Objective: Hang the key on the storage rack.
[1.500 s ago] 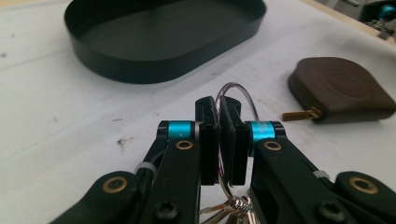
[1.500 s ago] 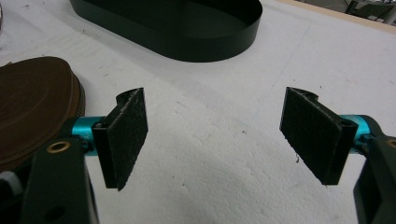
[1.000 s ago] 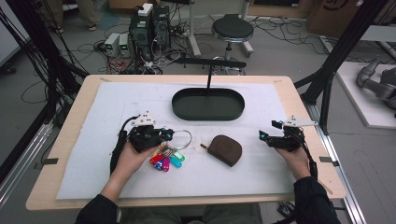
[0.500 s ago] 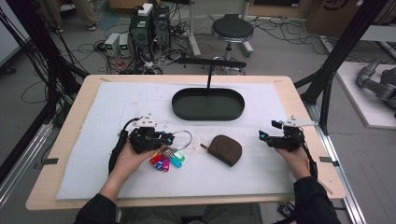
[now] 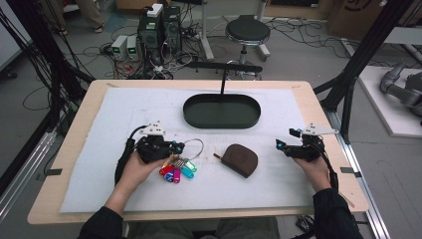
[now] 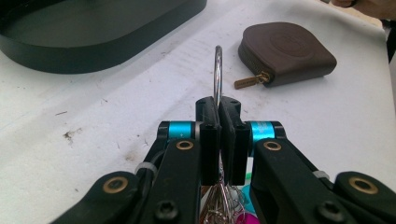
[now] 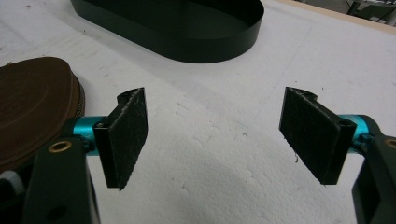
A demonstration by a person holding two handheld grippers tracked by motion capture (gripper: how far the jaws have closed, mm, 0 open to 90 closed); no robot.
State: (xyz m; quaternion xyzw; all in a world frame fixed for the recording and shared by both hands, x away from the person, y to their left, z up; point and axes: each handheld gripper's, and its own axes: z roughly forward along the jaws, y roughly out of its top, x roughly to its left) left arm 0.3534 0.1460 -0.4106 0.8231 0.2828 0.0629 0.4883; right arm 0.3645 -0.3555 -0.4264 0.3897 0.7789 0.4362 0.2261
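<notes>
Left claw (image 6: 219, 140) clamped on thin silver metal key ring (image 6: 217, 74) with bright plastic tags; right claw (image 7: 215, 135) spread wide beside brown leather pouch (image 7: 32, 112).

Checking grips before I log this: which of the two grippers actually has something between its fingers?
The left gripper: its fingers are shut on the key ring. The right gripper is open over bare white mat, beside the brown pouch.

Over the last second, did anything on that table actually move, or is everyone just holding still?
Hardly anything moved. The left gripper stays shut on the key ring, and its bunch of coloured tags shifted only slightly, if at all. The right gripper stays open over the white mat. The brown pouch and the black tray lie as they were.
</notes>
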